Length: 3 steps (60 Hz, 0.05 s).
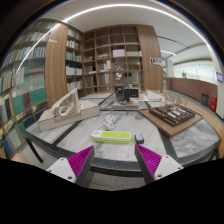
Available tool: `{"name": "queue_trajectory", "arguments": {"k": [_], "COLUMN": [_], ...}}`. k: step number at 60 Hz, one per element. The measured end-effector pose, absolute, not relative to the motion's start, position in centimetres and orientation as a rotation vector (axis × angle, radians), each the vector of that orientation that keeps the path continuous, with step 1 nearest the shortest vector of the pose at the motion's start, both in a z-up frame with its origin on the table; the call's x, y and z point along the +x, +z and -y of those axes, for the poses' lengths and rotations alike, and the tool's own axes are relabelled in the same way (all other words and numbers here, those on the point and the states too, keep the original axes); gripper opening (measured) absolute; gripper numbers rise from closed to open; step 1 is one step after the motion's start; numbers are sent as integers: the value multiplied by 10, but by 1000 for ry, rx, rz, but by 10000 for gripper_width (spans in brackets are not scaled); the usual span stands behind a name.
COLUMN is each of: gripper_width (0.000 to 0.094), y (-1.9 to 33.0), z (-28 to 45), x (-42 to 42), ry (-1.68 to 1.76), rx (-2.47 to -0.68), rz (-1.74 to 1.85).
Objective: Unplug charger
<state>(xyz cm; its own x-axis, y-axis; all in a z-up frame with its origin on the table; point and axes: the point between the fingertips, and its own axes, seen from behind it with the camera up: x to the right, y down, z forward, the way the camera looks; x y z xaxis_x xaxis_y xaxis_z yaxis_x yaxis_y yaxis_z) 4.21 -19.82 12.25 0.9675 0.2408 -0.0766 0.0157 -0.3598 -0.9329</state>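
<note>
The gripper is sitting wide open, with nothing between its two fingers. Its pink pads are showing on the inner faces, and there is a big gap between them. It is pointing forward and a little down, over a pale table.

Just ahead of the fingers, a flat thing with a bright green top is lying on the table. A small white block is standing just beyond it. This may be the charger, but it is too small to tell for sure. I cannot see a cord or a socket clearly either. A small dark round thing is lying beside the green thing.

Farther away, a tray with a brown rim is sitting on the table, and tall bookshelves are standing at the back of the room.

What could go wrong? The gripper could close on the green thing and not on the charger, because the two are sitting so close together. It could also push the white block over if it comes in too low. If the fingers pull at a slant, the plug may stick, or the whole thing may slide along the table.

The hand holding the gripper is not in view. The gripper is looking level from side to side, and it is lined up with the green thing.
</note>
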Motion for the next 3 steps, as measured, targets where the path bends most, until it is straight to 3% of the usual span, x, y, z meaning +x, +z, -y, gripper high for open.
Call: {"name": "queue_trajectory", "arguments": {"k": [3], "gripper_width": [835], "y": [120], "z": [198], "x": [42], "ry": [288], "rx": [-1942], "rz": [158]}}
